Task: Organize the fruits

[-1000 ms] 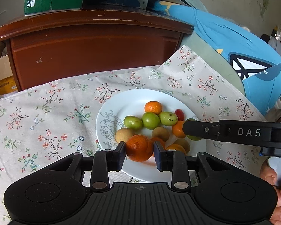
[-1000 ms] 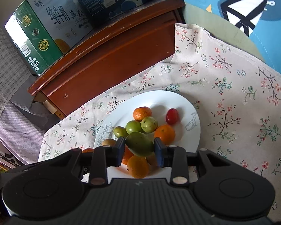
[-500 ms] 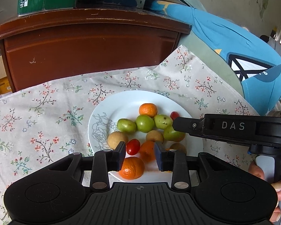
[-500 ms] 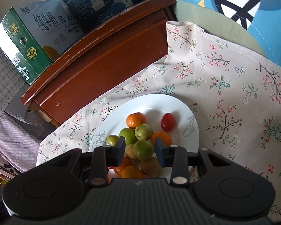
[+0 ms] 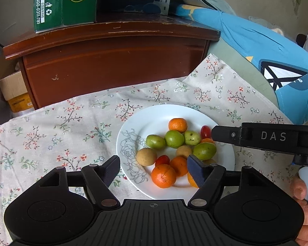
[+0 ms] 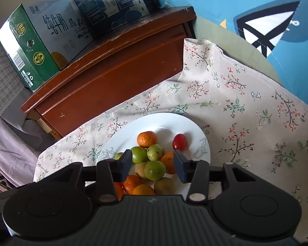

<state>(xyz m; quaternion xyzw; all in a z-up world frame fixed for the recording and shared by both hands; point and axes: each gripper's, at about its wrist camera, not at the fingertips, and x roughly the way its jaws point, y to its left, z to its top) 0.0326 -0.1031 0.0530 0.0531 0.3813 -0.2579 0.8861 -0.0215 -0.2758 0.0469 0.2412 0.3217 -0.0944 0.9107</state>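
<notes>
In the left wrist view, the left tool [image 5: 154, 169] is seen with its jaws spread wide and nothing held between them, above the near edge of a white plate [image 5: 145, 121]. The plate is set on a floral cloth [image 5: 71, 123]. On the plate a heap of fruit is gathered: a large orange [image 5: 163, 175] nearest the tool, a cherry tomato [image 5: 162, 160] just behind it, a brown round fruit [image 5: 146, 156] toward the plate's left side, and a green fruit [image 5: 204, 151] toward its right side. The side of the right tool [image 5: 273, 137] is seen over the plate's right rim.

In the right wrist view, the right tool [image 6: 153, 165] is likewise spread wide and empty, above the same plate [image 6: 199, 143]. A green fruit [image 6: 154, 170] lies on the heap between the fingers, untouched by either. A small orange [image 6: 146, 139] and a red tomato [image 6: 179, 142] are found at the plate's far side. Beyond the plate a wooden cabinet [image 6: 113, 78] is seen, with a green carton [image 6: 37, 49] on top.
</notes>
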